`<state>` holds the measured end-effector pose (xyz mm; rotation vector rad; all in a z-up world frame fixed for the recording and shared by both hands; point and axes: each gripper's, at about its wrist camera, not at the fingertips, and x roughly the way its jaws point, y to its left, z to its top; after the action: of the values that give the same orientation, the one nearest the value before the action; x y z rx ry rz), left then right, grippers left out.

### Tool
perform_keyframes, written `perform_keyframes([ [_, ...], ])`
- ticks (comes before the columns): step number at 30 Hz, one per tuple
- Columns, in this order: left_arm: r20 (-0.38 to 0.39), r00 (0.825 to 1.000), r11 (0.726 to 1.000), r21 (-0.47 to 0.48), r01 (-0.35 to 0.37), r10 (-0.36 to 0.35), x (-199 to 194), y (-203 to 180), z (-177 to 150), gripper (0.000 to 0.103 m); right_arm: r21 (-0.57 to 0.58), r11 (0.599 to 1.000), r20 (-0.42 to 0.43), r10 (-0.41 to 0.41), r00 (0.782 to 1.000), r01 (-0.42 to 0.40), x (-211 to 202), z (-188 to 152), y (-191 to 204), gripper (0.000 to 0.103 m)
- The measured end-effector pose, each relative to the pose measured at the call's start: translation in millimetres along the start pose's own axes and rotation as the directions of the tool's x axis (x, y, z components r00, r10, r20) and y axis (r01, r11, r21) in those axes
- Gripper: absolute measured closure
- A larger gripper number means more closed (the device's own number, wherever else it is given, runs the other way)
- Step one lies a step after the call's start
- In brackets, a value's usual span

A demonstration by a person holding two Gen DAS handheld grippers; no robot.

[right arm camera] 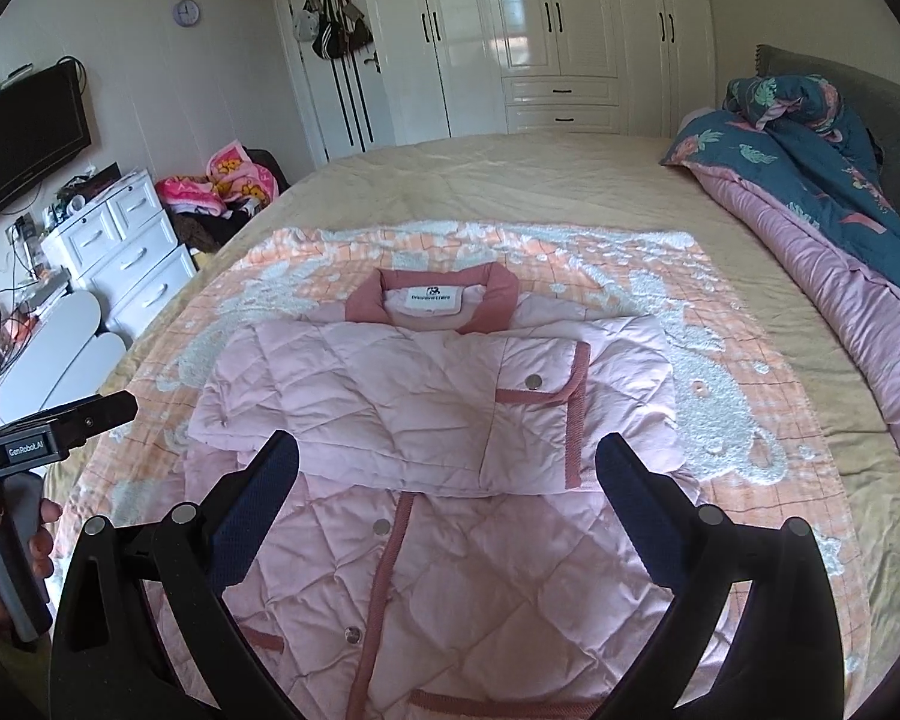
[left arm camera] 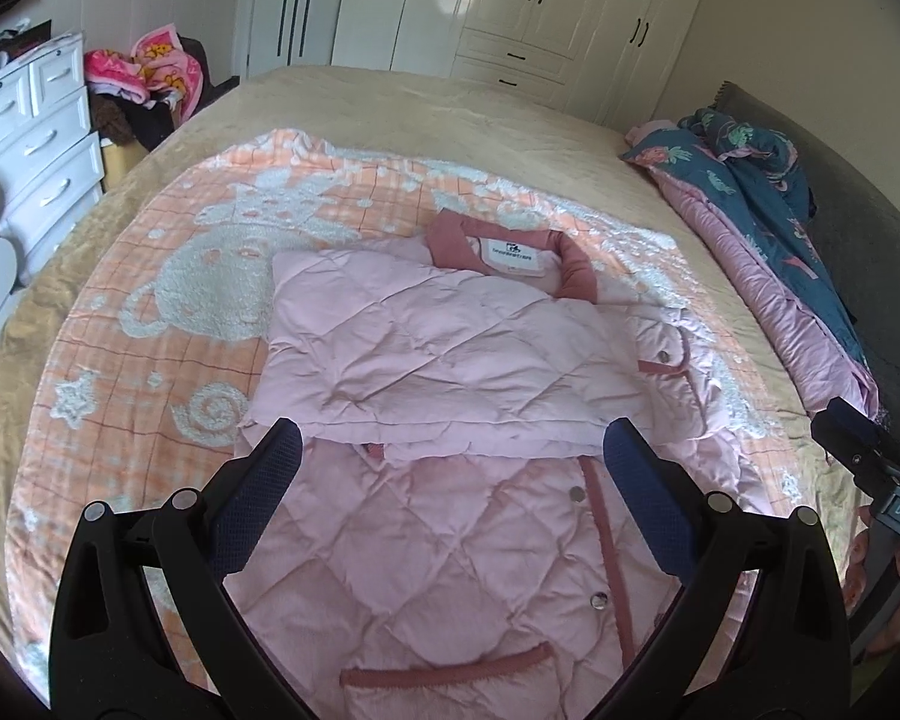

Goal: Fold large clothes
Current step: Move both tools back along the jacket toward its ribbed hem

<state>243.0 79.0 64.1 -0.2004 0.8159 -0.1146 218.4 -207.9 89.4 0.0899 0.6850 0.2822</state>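
Two grippers hover above a pink quilted jacket (left arm camera: 450, 372) lying flat on an orange-and-white blanket (left arm camera: 150, 312) spread over the bed (left arm camera: 390, 102). Jacket's long axis runs away from the cameras, collar (right arm camera: 438, 300) at the far end toward the wardrobe (right arm camera: 540, 30), hem nearest. Both sleeves are folded across the chest. Left gripper (left arm camera: 453, 456) and right gripper (right arm camera: 447, 462) each stand spread wide, grasping nothing.
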Motion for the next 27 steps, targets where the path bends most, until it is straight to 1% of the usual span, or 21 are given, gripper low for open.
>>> perform_keyframes([
  [7, 0.034, 0.999, 1.000, 0.004, 0.008, -0.008, -26, -6, -7, 0.008, -0.005, 1.000, 0.034, -0.001, 0.999, 0.001, -32, -7, 0, 0.004],
  [13, 0.052, 0.999, 1.000, 0.014, 0.009, -0.010, -42, -9, -17, 0.008, -0.007, 1.000, 0.048, -0.002, 0.999, 0.002, -51, -16, -2, 0.004],
  [27, 0.061, 0.998, 1.000, 0.023, -0.001, -0.001, -61, -6, -46, 0.008, 0.015, 0.999, 0.050, -0.034, 0.998, 0.033, -83, -48, -22, 0.004],
])
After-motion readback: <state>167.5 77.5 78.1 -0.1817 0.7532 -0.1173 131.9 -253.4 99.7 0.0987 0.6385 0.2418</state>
